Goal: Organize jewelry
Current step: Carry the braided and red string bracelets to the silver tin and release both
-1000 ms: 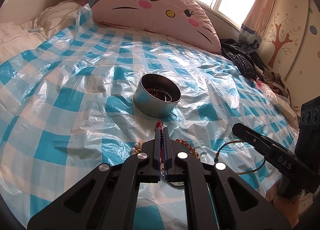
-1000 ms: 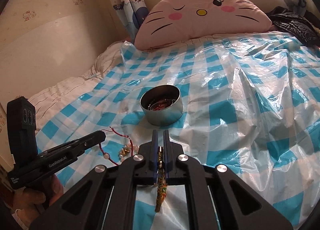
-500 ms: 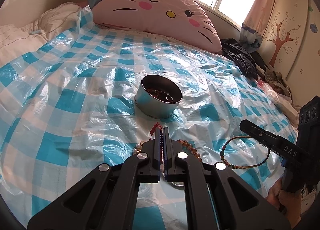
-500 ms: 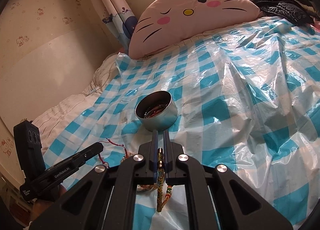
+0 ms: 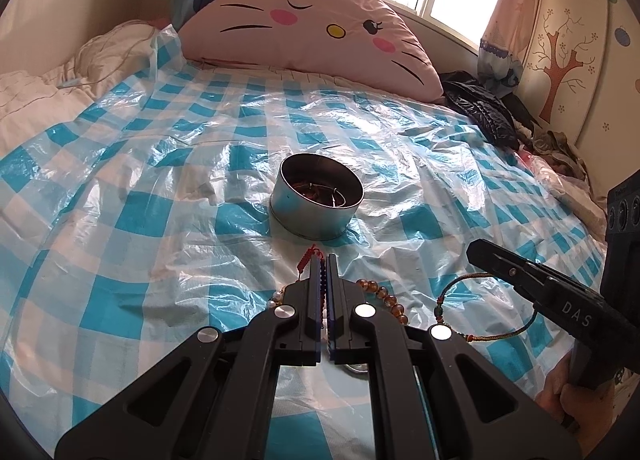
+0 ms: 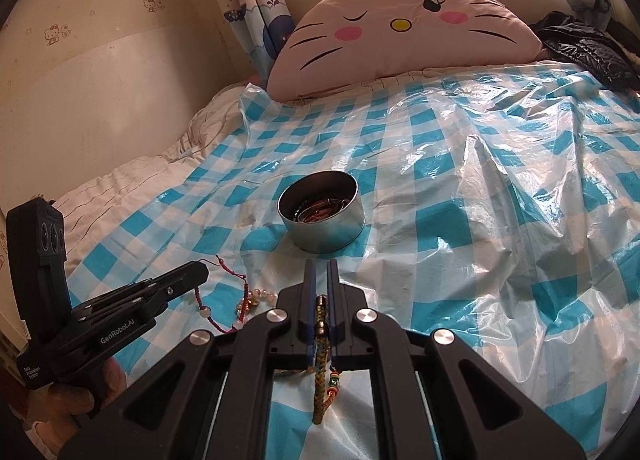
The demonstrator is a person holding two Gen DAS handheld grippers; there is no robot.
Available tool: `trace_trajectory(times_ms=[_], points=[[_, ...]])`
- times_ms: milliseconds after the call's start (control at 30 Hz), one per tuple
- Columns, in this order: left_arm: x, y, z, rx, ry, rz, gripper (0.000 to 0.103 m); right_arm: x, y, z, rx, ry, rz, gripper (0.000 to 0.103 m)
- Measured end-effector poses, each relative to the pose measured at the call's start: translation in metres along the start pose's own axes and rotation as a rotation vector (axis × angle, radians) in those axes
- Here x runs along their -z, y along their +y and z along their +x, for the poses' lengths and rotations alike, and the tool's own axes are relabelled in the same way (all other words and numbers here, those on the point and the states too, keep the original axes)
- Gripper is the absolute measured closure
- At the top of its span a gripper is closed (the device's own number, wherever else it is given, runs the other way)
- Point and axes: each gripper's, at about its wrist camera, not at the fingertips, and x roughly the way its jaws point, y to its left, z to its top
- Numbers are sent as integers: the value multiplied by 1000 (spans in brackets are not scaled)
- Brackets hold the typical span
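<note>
A round metal tin (image 5: 316, 215) (image 6: 325, 238) with jewelry inside stands on the blue-checked plastic sheet (image 5: 120, 219). My left gripper (image 5: 323, 260) (image 6: 196, 272) is shut on a red cord bracelet (image 6: 218, 324) with white beads, whose end pokes out at the tips (image 5: 308, 258). My right gripper (image 6: 318, 266) (image 5: 478, 252) is shut on a braided green-and-yellow cord bracelet (image 6: 320, 364), whose loop (image 5: 500, 334) hangs down to the sheet. Both grippers hover just short of the tin. An amber bead bracelet (image 5: 384, 296) and a pearl piece (image 6: 256, 295) lie below them.
A pink cat-face pillow (image 5: 312, 27) lies at the head of the bed. A black jacket (image 5: 484, 111) and crumpled clothes sit at the far right by a painted wardrobe (image 5: 560, 59). A white quilt (image 6: 120, 187) and a wall border the left.
Almost nothing differs. The right gripper shifted slightly with the braided bracelet still in it. Both grippers stay shut on their bracelets near the tin.
</note>
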Motion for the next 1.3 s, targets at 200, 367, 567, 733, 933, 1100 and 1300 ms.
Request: trace_trajectory(times_ms=[200,367,567,733,933,1100,1300], points=[[0,-1,-1,-6,-2,7,101,0,0,0,0,0,-1,97],[0,-2,-1,-5,-3,7,101,0,0,1,0,1,-1,97],[0,-2,0,-5,-2,6,101,0,0,1,-1,1,-1,97],[0,-2,-1,1,-1,4,101,0,1,2,0,2,0,97],[-8,11,5,104,18,-71,101,2,0,8,-14,22,0,97],[-37,4,18,181,18,-69,101,-5,-9,21,-59,48,36,97],[-91,-3,51,250,-12,-122,101,-33,-25,40,-104,31,85,97]])
